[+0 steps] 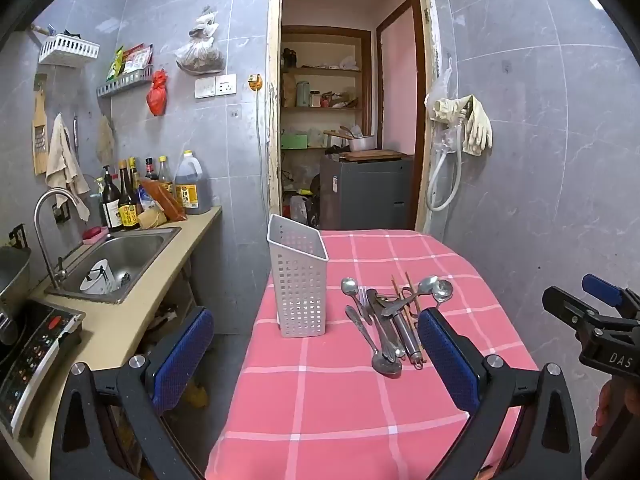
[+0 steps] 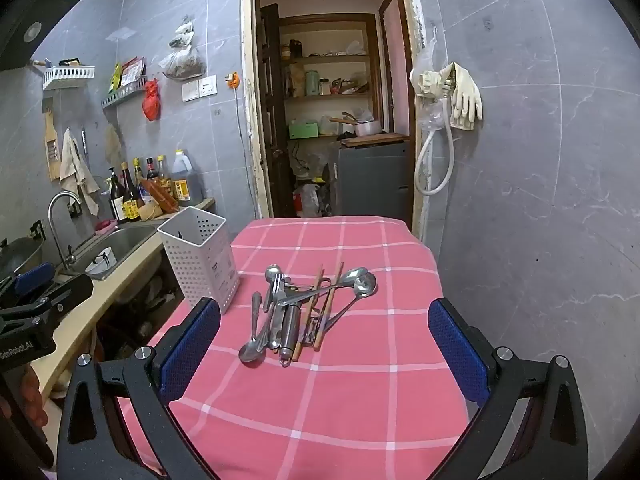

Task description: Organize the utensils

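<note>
A heap of metal spoons, forks and wooden chopsticks [image 2: 308, 312] is lying crisscrossed on the pink checked tablecloth [image 2: 320, 408], near the table's middle. The white perforated utensil holder [image 2: 200, 260] is standing upright just to its left, at the table's edge. The left gripper [image 1: 316, 354] and right gripper [image 2: 324, 354] are hovering with fingers spread wide, gripping nothing. A steel sink [image 1: 120, 256] is sitting farther left.

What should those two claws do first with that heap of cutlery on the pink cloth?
Probably bring the right gripper down onto the utensil pile: both it and the left gripper are open and empty, and the white holder stands upright beside the pile.
</note>
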A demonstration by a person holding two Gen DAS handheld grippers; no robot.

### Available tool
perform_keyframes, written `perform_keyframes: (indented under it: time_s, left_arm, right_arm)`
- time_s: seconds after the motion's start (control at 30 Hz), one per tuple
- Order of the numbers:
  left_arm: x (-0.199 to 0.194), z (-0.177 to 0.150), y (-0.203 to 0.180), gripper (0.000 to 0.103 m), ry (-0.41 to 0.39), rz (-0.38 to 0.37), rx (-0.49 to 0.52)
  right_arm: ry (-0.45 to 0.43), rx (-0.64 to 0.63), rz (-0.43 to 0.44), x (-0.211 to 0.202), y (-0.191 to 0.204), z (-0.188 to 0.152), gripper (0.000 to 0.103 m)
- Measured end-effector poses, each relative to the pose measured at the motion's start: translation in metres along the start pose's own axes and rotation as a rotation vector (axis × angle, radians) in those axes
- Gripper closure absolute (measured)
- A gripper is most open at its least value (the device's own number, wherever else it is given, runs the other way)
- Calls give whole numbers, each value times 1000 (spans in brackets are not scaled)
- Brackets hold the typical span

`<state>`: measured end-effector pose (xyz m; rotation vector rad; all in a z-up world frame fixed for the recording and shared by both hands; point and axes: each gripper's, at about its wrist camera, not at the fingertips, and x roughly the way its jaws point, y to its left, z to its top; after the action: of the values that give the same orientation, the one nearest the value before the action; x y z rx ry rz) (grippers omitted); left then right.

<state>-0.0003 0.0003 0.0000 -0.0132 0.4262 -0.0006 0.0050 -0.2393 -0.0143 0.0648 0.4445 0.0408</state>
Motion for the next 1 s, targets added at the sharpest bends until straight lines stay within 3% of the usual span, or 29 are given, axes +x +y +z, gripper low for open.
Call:
perform_keyframes:
  time_s: [1.0]
  left_arm:
    - [5,-4,0,0,20,-1,3]
  right_arm:
    - [10,4,2,1,2,2,1]
